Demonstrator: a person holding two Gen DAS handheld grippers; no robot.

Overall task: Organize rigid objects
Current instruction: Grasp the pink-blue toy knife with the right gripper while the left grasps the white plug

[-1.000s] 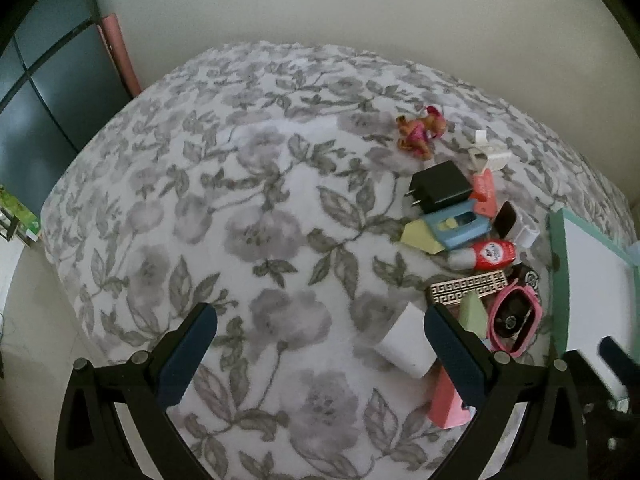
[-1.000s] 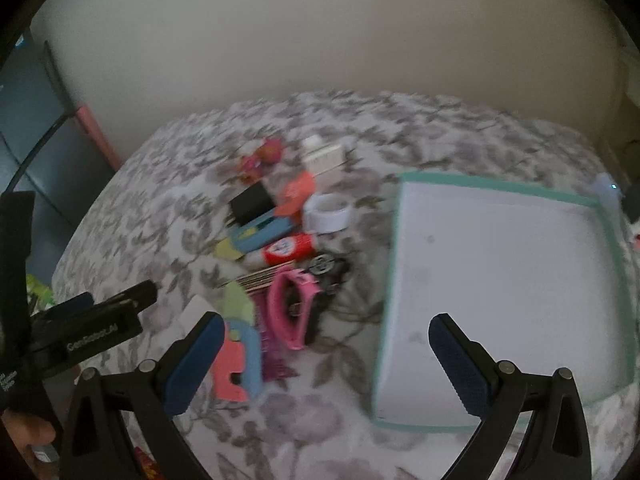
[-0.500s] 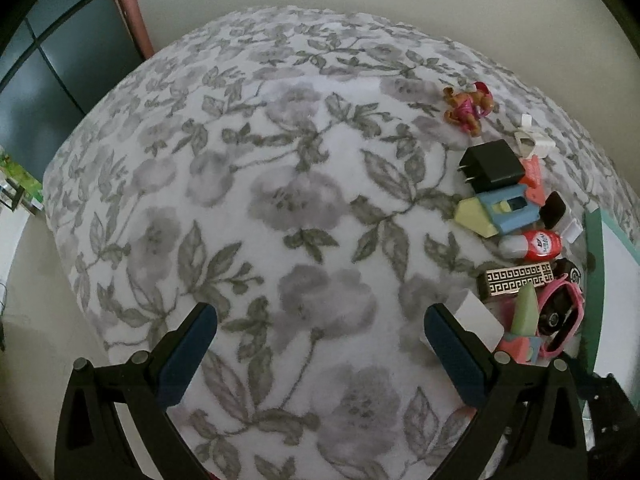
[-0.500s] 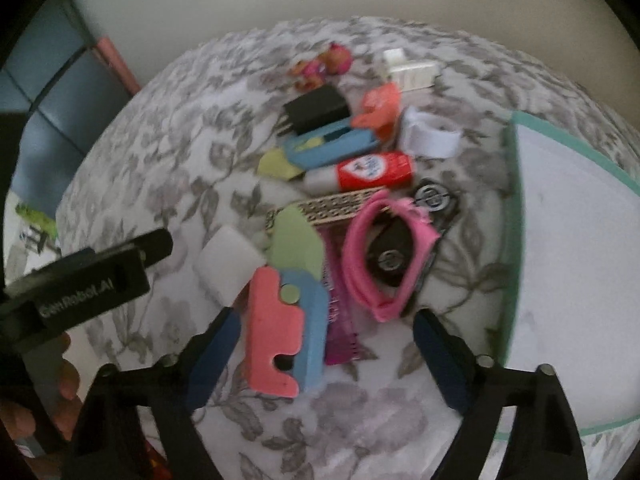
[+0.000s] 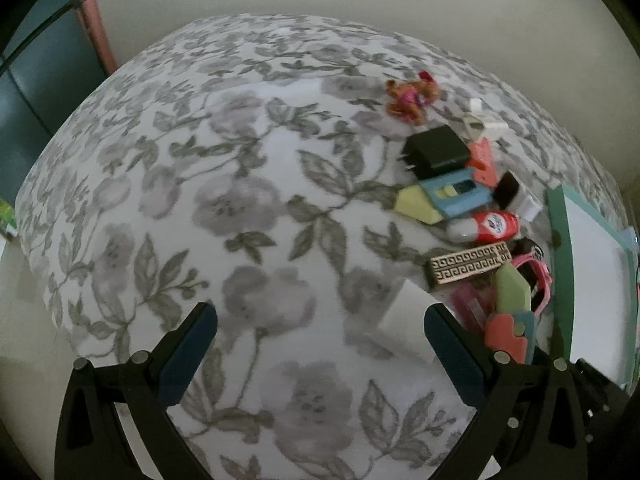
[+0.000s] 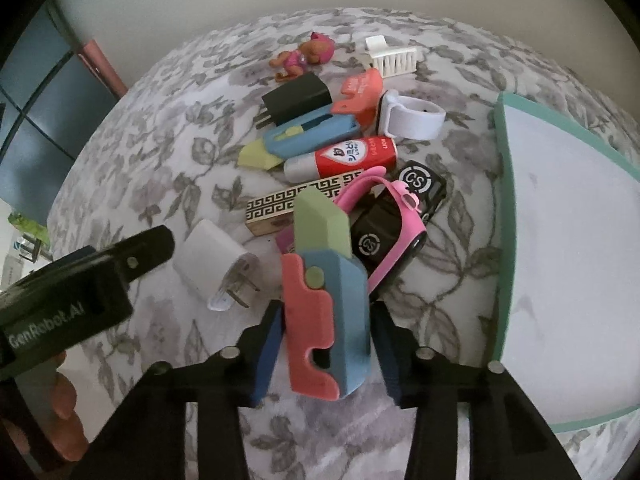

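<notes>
A pile of small objects lies on the flowered cloth. My right gripper [image 6: 326, 334] is shut on a pink, blue and green toy cutter [image 6: 326, 300] at the pile's near end; the cutter also shows in the left wrist view [image 5: 508, 336]. Behind it lie a pink watch [image 6: 394, 232], a white charger [image 6: 214, 262], a patterned bar [image 6: 296, 202], a red tube [image 6: 344, 158], a second cutter [image 6: 304, 138] and a black charger [image 6: 298, 98]. My left gripper [image 5: 320, 350] is open and empty over bare cloth, left of the pile.
A teal-rimmed white tray [image 6: 505, 208] lies to the right of the pile; it also shows in the left wrist view [image 5: 558, 248]. A toy pup [image 6: 304, 58], a white comb [image 6: 394, 58] and a white strap [image 6: 412, 116] lie at the back. A wall stands behind.
My right gripper moved forward and left from the tray to the pile and closed on the toy cutter. My left gripper stayed open and shifted slightly.
</notes>
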